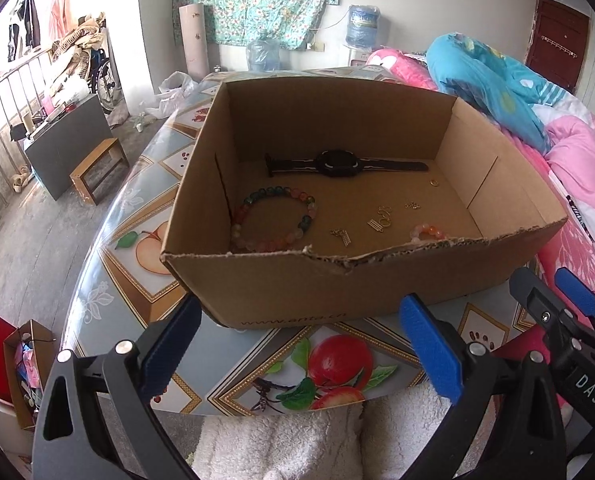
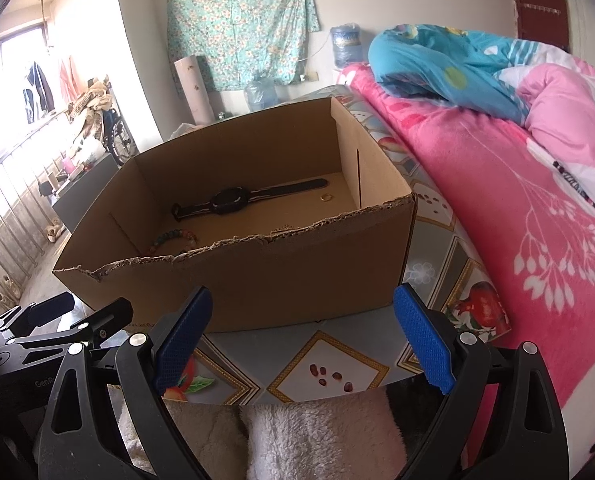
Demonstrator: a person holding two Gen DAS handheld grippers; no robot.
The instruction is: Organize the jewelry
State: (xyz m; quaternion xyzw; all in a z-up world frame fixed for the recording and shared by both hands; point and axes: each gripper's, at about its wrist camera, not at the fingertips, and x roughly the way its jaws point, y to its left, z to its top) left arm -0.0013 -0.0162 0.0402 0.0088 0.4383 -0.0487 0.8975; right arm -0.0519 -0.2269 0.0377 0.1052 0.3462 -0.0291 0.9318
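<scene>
A bed (image 2: pixel 517 200) with a pink quilt and a blue one is lying along the right side of the surface (image 1: pixel 233 364), which is wearing a fruit-printed cover. A cardboard box (image 1: pixel 337 280) is sitting open-topped on the surface, its near rim torn ragged, just beyond both grippers.

The left gripper (image 1: pixel 297 356) is hovering low over the near edge of the surface with its jaws spread wide and nothing between them; its blue pads are pointing at the box's front wall. The right gripper (image 2: pixel 301 344) is hanging beside it, likewise gaping wide and holding nothing, aimed at the same wall. In the left wrist view the right gripper's fingers (image 1: pixel 577 296) are showing at the right edge, close to the box's corner.

All the jewelry is resting on the box floor. A black watch (image 1: pixel 337 164) is lying flat and stretched out near the far wall. A multicoloured bead bracelet (image 1: pixel 273 220) is lying in the left near corner, touching the left wall. A second bracelet (image 1: pixel 429 234) of orange and pink beads is peeking over the torn front rim, mostly hidden. Between the two bracelets, several small gold charms (image 1: pixel 381 218) are lying scattered and apart. A gold ring (image 1: pixel 434 183) is sitting near the watch strap's right end.
</scene>
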